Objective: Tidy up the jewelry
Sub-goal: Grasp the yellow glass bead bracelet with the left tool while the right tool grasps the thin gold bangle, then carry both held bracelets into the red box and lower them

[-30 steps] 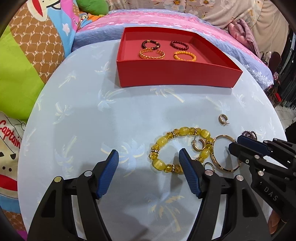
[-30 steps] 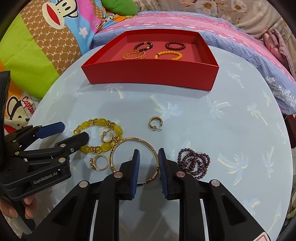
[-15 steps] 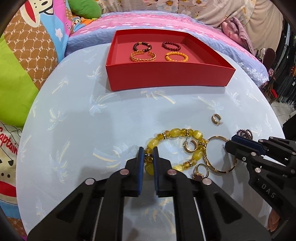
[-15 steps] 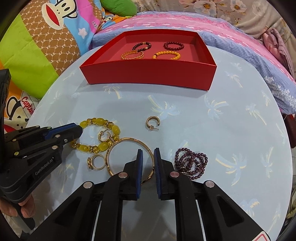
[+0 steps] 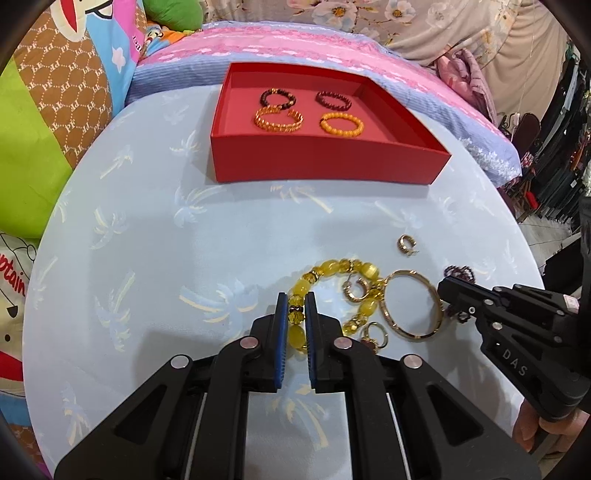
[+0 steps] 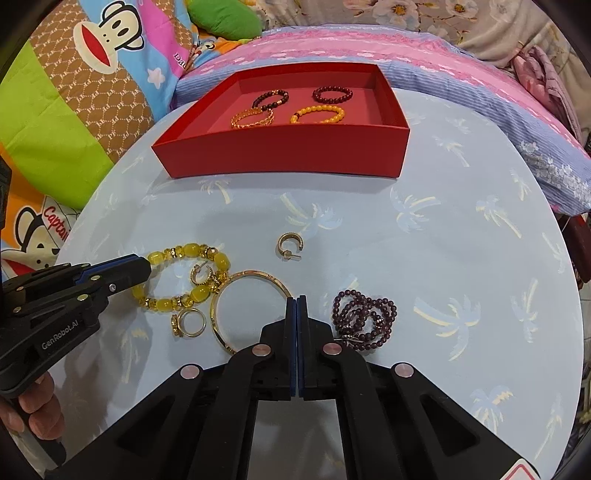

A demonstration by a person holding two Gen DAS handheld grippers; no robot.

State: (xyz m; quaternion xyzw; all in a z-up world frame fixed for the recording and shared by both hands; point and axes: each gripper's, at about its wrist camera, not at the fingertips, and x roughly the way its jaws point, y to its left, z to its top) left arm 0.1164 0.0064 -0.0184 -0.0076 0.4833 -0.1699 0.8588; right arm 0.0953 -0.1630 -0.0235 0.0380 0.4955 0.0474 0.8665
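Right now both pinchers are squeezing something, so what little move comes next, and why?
Probably lift first. The left gripper is shut on the yellow bead bracelet, and the right gripper on the gold bangle. Both still lie on the table, touching a small hoop earring, so raise them slowly before heading to the red box.

A home bedroom: beyond the far edge of the round pale-blue palm-print table (image 6: 424, 236) lies a bed with a pink-and-lilac striped blanket (image 6: 369, 48), cartoon-monkey patchwork pillows (image 6: 85, 74) and floral bedding (image 5: 369, 18).
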